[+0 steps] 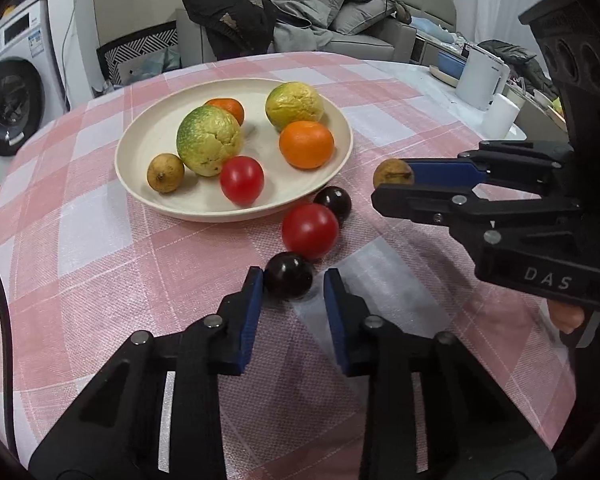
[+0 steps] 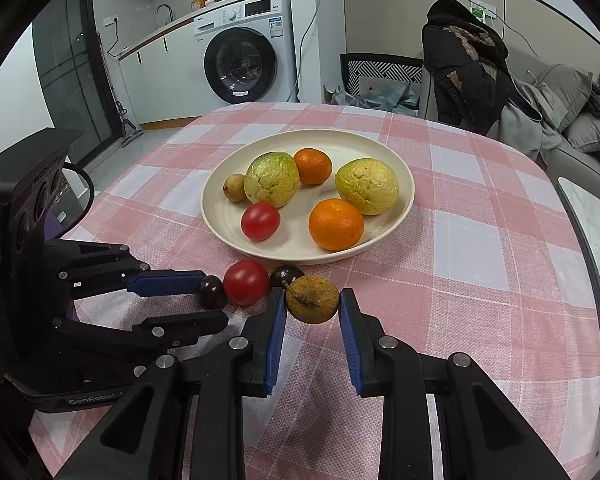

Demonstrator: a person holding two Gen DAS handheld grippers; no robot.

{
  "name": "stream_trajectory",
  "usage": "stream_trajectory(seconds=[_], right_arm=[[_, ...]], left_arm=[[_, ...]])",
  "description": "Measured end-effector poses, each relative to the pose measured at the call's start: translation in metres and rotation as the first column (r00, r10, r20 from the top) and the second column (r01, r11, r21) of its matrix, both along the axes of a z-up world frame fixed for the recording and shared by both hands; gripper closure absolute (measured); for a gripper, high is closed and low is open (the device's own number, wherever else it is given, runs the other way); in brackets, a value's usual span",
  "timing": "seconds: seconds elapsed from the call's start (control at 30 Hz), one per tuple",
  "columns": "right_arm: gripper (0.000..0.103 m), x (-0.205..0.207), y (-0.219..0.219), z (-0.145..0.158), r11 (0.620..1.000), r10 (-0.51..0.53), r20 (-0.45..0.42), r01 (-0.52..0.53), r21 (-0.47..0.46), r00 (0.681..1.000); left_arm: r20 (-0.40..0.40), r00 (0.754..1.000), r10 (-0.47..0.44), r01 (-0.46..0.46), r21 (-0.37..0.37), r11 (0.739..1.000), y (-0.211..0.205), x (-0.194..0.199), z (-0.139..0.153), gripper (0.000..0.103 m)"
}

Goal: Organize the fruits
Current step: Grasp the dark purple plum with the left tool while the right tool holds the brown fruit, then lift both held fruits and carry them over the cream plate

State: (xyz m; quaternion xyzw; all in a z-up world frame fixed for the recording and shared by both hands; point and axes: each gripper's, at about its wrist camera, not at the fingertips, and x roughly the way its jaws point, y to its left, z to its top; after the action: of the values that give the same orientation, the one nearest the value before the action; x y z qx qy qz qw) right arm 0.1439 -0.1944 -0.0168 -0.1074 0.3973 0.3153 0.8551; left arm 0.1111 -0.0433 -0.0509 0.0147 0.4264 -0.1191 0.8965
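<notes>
plate: cream, holding two green-yellow citrus, two oranges, red tomato, small brown fruit | off plate on cloth: red tomato between two dark plums | brown stemmed fruit beside them

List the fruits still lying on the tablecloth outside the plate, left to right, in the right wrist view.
dark plum → red tomato → second dark plum → brown spotted fruit
</notes>
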Motion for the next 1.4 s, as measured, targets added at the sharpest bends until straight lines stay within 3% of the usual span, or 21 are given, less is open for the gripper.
stream_trajectory(seconds=[0.83,1.4], right_arm=[[0.075,0.000,-0.007,0.004,0.999,-0.012,0.018,0.011,0.037,1.000],[0.075,0.013,0.004,0.021,0.995,-0.005,0.056,0.000,0.102,0.998]], left_arm=[[0.078,0.995,0.070,-0.064,-0.075,0.995,0.031,-0.011,0.023,0.081],[0.136,0.980,0.145,-0.137,-0.063,0.988,0.050,0.009,0.041,0.081]])
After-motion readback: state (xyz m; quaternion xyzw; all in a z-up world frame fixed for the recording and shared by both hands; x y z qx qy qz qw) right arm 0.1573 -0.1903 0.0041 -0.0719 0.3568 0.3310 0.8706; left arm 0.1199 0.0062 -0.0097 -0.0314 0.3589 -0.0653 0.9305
